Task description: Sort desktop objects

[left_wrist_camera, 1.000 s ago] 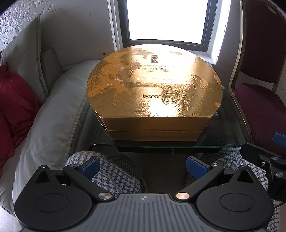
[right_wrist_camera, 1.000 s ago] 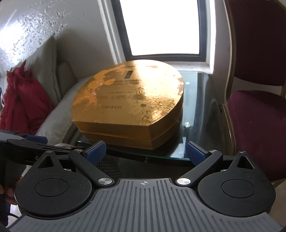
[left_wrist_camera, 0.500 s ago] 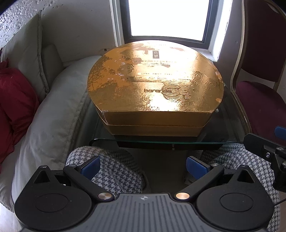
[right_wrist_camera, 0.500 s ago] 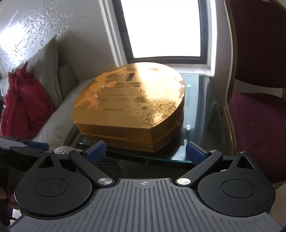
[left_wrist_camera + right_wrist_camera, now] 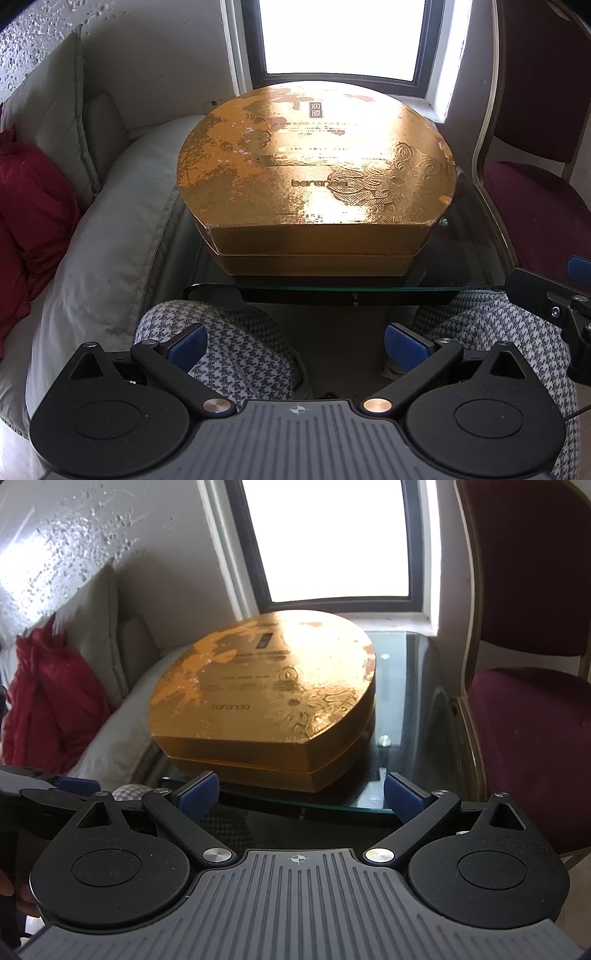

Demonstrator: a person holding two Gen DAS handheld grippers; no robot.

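- Left gripper (image 5: 295,341): jaws spread wide, blue pads far apart, nothing between them. Held low, over the person's houndstooth-clad knees (image 5: 236,347), short of the table's near edge.
- Right gripper (image 5: 300,794): likewise wide open and empty. Its pads sit level with the near rim of the glass table (image 5: 413,716), no contact seen.
- The right tool also shows at the right margin of the left wrist view, so the two tools hang side by side, near each other.
- Task's thing: one large gold box (image 5: 314,173), lidded, rounded at the back with a flat cut front. It lies flat on the glass table (image 5: 476,258), covering most of it, under the window (image 5: 343,37).
- Key relation: the box lies dead ahead of the left gripper, its flat front face square to that tool. From the right gripper it lies ahead and to the left, its blunt front-right corner toward the pads.
- Long axis: the flat front edge runs left to right across both views; the box is far wider than either jaw opening.
- Judgement: the left gripper is the better centred of the two; which is nearer I cannot tell. A pinch across the width looks impossible, so the likely hold is on the lid rim or one tool at each side.
- Surroundings: grey sofa cushion (image 5: 110,229) against the table's left; maroon chair (image 5: 532,738) close on the right. Little side room.
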